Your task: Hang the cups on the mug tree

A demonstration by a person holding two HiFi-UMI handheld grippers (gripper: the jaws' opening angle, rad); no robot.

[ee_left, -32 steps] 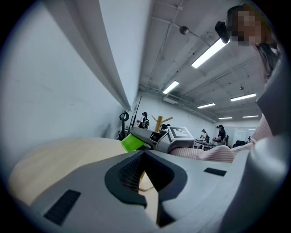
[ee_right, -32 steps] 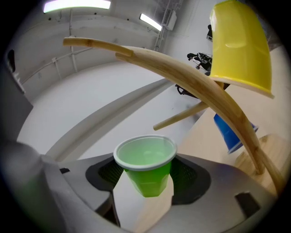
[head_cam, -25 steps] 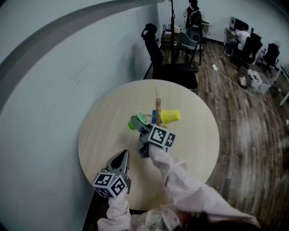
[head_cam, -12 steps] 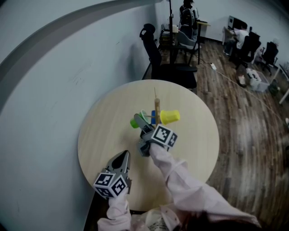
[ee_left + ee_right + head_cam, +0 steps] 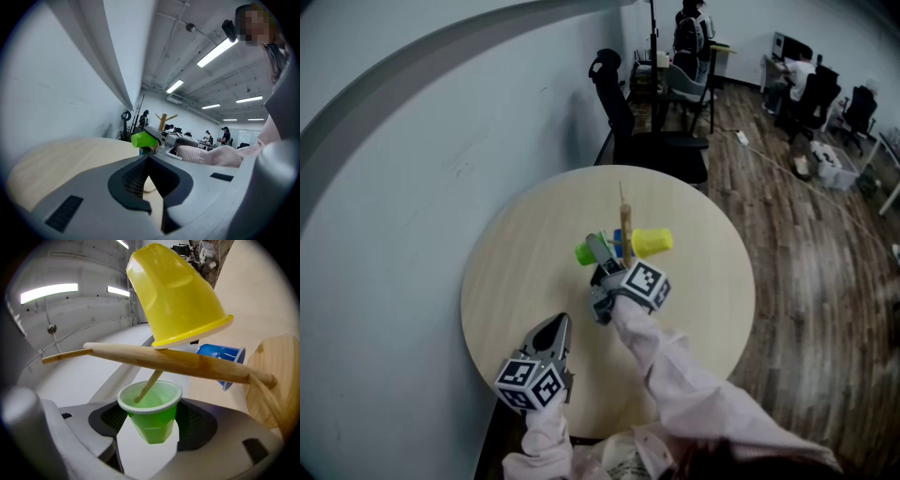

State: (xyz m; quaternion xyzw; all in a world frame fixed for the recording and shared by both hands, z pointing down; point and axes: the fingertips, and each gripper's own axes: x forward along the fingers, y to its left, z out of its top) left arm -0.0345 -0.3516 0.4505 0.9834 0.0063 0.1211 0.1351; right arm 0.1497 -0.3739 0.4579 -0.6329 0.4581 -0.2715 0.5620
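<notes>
Since a second ago the green cup (image 5: 150,416), clamped in the fingers of our right gripper (image 5: 152,427), moves toward the mug tree (image 5: 187,361). A peg (image 5: 149,385) now enters its mouth, so we judge it nearly hung. Left gripper (image 5: 149,161): fingers together, empty, over the counter (image 5: 516,281).

The left tool (image 5: 148,159), jaws together with nothing between them, sits low over the pale round wooden desk (image 5: 70,154). Beyond it, the right tool (image 5: 176,139) carries a bright green plastic cup (image 5: 143,139) beside the wooden mug tree (image 5: 163,120).
</notes>
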